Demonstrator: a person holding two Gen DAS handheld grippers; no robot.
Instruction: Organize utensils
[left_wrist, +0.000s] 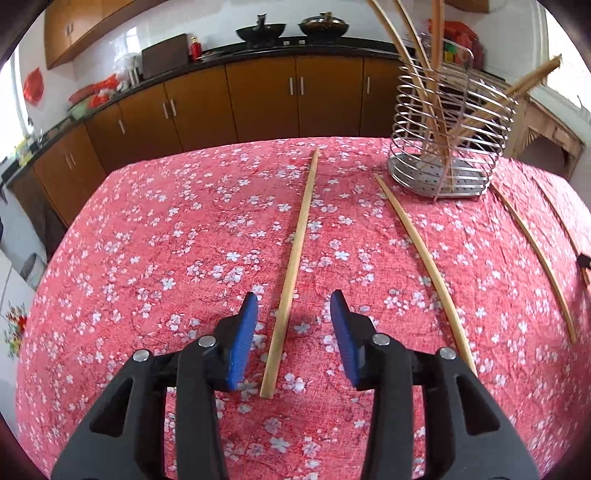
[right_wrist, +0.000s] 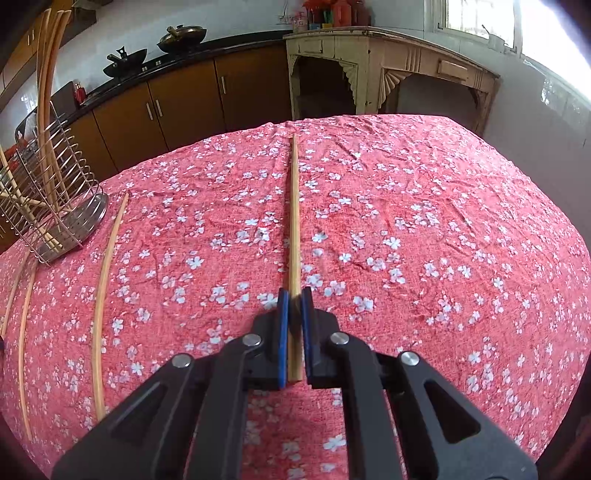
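While the right tool (right_wrist: 294, 295) pinches one chopstick (right_wrist: 294, 221) lying straight ahead on the bench (right_wrist: 443, 221), the left tool (left_wrist: 293, 301), gaping wide, straddles another chopstick (left_wrist: 295, 266), so closing, lifting and carrying to the wire holder (left_wrist: 448, 147) ahead-right seems next.

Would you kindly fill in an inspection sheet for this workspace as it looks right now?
Surface: red floral tablecloth, wrinkled.
Job's things: wire utensil holder upright, several chopsticks inside; loose chopsticks lie flat on the cloth.
Clutter: nothing seen.
Grippers: left gripper open, astride one chopstick; right gripper shut on another chopstick.
Cables: nothing seen.
Surroundings: brown cabinets, two woks on the counter, cream wooden side table.
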